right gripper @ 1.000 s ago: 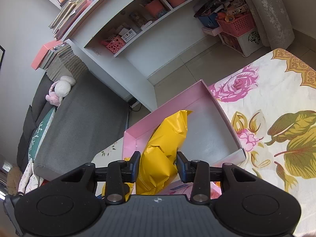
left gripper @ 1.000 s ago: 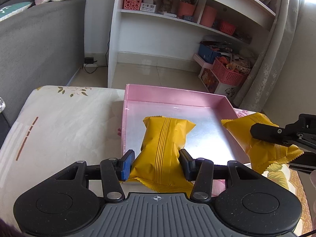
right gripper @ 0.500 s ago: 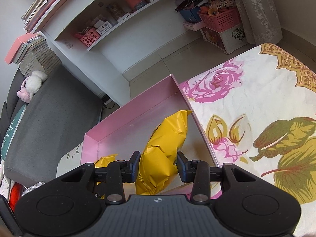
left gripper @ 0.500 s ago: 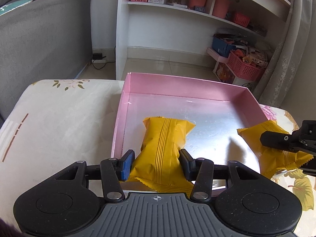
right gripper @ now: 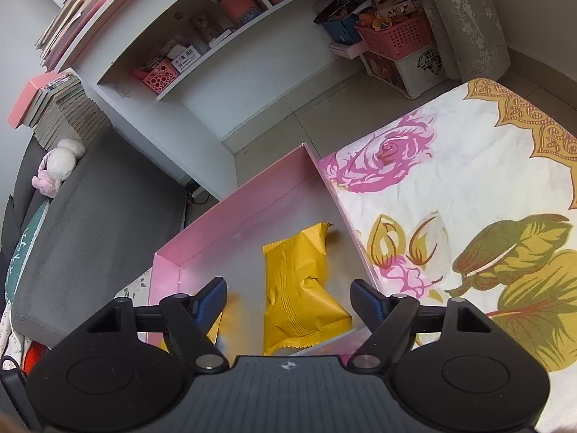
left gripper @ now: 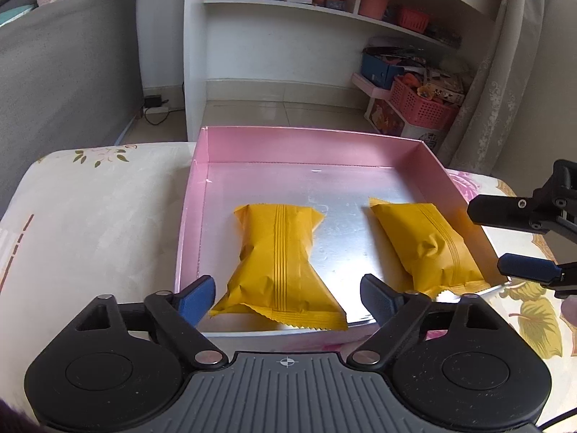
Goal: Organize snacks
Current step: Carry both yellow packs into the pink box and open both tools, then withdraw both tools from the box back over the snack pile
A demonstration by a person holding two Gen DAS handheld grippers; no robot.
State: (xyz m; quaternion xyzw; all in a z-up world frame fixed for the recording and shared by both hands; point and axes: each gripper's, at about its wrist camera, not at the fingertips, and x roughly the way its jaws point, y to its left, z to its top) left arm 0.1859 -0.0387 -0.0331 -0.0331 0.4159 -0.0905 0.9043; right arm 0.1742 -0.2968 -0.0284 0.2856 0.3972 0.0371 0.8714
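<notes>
Two yellow snack packets lie side by side in a shallow pink box (left gripper: 310, 144) with a silver floor. The left packet (left gripper: 279, 259) lies between the spread fingers of my left gripper (left gripper: 288, 297), which is open and not touching it. The right packet (left gripper: 425, 241) lies by the box's right wall. My right gripper (left gripper: 512, 241) shows at the right edge, open. In the right wrist view the right gripper (right gripper: 290, 301) is open with that packet (right gripper: 301, 288) lying free between its fingers, in the pink box (right gripper: 249, 198).
The box sits on a table with a floral cloth (right gripper: 468, 187). A grey sofa (left gripper: 65, 72) stands at the left. A white shelf unit (left gripper: 288, 36) and pink baskets (left gripper: 422, 104) stand beyond on the floor. A curtain (left gripper: 505, 72) hangs at the right.
Both grippers have opened and let go of their yellow packets. The packets now lie on the floor of the pink box. The right packet has moved from outside the box into it.
</notes>
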